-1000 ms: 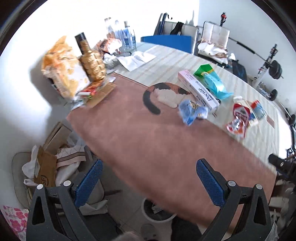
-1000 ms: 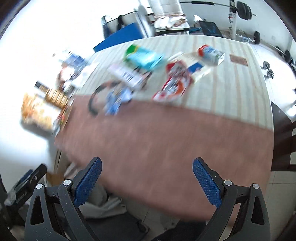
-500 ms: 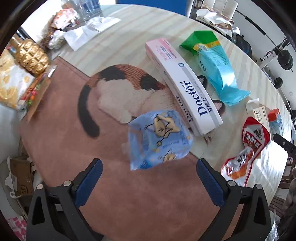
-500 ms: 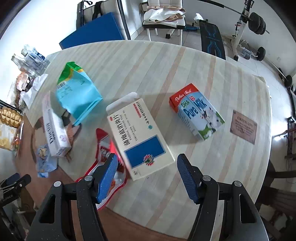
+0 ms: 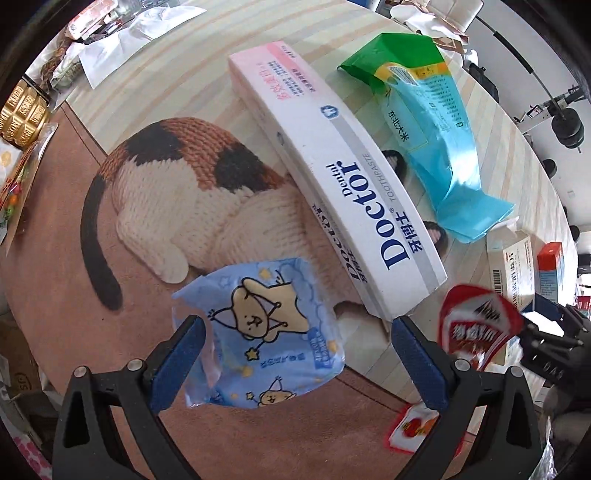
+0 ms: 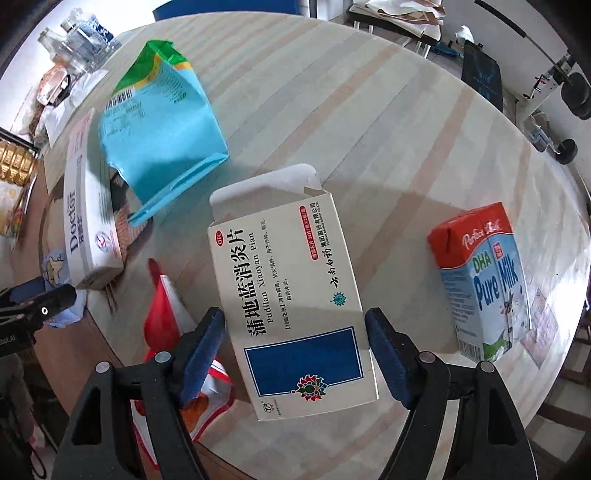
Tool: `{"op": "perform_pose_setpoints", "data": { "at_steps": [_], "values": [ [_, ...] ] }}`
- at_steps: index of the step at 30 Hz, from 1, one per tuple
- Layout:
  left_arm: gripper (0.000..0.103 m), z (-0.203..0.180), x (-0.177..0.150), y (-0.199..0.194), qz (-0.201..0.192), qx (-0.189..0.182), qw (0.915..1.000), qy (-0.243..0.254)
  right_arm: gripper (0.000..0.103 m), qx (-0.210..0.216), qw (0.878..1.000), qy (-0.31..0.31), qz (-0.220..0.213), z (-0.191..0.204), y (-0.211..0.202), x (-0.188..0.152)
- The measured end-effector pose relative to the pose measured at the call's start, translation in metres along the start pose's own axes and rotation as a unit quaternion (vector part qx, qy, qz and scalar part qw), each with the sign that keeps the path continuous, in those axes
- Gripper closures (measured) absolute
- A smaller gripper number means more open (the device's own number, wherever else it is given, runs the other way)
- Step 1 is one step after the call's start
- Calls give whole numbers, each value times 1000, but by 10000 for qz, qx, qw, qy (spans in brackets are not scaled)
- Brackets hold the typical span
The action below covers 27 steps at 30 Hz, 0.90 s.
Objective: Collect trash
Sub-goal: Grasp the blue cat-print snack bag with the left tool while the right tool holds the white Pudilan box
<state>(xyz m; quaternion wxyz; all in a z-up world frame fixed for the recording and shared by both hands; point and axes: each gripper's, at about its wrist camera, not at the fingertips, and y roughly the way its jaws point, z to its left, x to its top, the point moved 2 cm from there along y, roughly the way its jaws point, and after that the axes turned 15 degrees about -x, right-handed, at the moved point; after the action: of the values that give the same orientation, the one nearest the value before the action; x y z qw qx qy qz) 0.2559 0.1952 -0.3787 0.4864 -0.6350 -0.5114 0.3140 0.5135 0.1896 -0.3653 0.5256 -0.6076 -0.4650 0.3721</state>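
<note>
My left gripper (image 5: 295,354) is open, its jaws standing either side of a light blue cartoon-cat wrapper (image 5: 266,332) on the brown mat. My right gripper (image 6: 293,347) is open, its jaws either side of an opened white medicine box (image 6: 291,295) on the striped table, not visibly clamping it. A white Doctor toothpaste box (image 5: 343,177) lies beyond the wrapper. A blue and green bag (image 6: 159,129), a red snack wrapper (image 6: 166,317) and a milk carton (image 6: 484,280) lie around the medicine box.
A cat-print mat (image 5: 177,177) covers the table's near part. Gold bottle (image 5: 22,114), papers (image 5: 129,29) and snacks crowd the far left edge. Gym weights (image 6: 576,96) and chairs stand beyond the table. The left gripper shows in the right wrist view (image 6: 33,306).
Both grippers have moved in from the table's edge and dropped low. The left one now straddles the blue wrapper. The right one narrowed and now straddles the medicine box.
</note>
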Motion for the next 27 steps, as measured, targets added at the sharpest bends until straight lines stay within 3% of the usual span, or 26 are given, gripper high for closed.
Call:
{"op": "perform_pose_setpoints", "data": {
  "at_steps": [2, 4, 6, 7, 9, 18, 23, 27],
  "values": [
    [8, -2, 0, 0, -42, -82, 10000, -18, 20, -188, 9997, -142, -40, 7, 1, 1],
    [21, -5, -4, -3, -95, -288, 9995, -30, 23, -335, 9992, -178, -81, 12, 0, 0],
    [42, -9, -10, -8, -121, -434, 9990, -9, 26, -375, 9992, -95, -127, 11, -1, 0],
    [44, -9, -12, -12, -123, -406, 9991, 3, 26, -347, 9993, -36, -159, 10, -2, -1],
    [63, -11, -17, -16, -120, -457, 9989, 18, 26, -302, 9993, 112, -166, 6, -4, -4],
    [68, -7, -40, -47, -305, -716, 9969, 125, 26, -60, 9974, 498, -519, -6, -37, -40],
    [67, 0, -47, -63, -414, -656, 9969, 150, 26, 87, 9955, 716, -619, -4, -57, -59],
    [57, 9, -37, -35, 22, -935, 9952, -295, 26, 117, 9943, 893, -577, -2, -58, -68]
  ]
}}
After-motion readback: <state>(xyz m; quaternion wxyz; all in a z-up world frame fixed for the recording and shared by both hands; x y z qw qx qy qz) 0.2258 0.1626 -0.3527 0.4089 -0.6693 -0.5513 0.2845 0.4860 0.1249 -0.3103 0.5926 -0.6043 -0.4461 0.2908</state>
